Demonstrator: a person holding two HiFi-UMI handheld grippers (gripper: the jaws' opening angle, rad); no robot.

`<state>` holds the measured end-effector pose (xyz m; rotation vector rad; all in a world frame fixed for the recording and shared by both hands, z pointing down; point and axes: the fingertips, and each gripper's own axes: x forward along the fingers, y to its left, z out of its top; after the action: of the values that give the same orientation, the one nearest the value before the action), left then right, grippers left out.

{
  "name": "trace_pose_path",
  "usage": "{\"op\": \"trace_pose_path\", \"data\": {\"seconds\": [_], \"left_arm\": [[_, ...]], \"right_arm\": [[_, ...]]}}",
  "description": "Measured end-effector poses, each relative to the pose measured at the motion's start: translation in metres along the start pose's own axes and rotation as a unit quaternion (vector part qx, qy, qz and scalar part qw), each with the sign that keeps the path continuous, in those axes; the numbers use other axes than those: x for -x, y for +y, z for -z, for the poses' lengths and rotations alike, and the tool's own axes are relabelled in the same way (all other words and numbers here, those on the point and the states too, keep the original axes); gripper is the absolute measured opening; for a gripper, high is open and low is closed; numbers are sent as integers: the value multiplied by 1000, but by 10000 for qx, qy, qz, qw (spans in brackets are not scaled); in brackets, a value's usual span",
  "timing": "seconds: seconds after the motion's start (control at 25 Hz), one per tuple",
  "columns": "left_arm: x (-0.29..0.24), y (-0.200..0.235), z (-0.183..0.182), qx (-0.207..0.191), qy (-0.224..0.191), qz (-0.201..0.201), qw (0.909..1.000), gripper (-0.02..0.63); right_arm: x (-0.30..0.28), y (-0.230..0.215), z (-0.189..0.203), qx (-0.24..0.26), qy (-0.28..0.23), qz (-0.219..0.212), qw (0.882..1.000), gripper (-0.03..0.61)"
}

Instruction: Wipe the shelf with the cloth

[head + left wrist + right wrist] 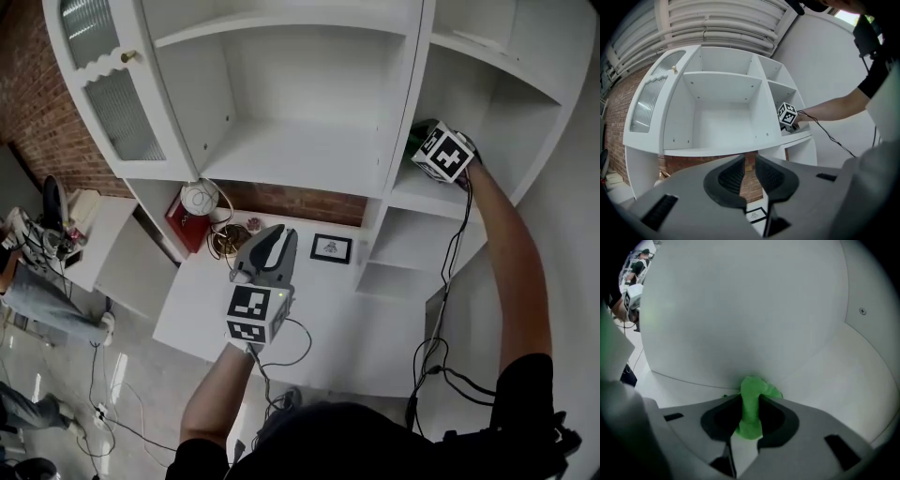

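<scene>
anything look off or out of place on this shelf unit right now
Nothing stands out. The green cloth is pinched neatly in the right gripper at the white shelf, with no spill or damage showing. The left gripper hangs empty, jaws slightly apart, in front of the unit.

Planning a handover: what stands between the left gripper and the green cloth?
The head view shows the shelf unit's white upright divider between the left gripper and the cloth, which the right gripper pinches in the side bay.
</scene>
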<state>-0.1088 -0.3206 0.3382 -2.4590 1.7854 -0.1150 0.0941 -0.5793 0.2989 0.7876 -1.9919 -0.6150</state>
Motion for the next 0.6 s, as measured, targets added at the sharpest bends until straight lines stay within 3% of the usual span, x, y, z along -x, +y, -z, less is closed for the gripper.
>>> {"op": "trace_pose_path", "data": {"seconds": [0.24, 0.6], "left_arm": [[-10, -21, 6, 38, 6, 345, 9994, 69], [-18, -53, 5, 104, -75, 825, 9965, 69]], "right_arm": [[31, 29, -8, 78, -179, -499, 9986, 91], [74, 77, -14, 331, -104, -578, 9977, 91]]}}
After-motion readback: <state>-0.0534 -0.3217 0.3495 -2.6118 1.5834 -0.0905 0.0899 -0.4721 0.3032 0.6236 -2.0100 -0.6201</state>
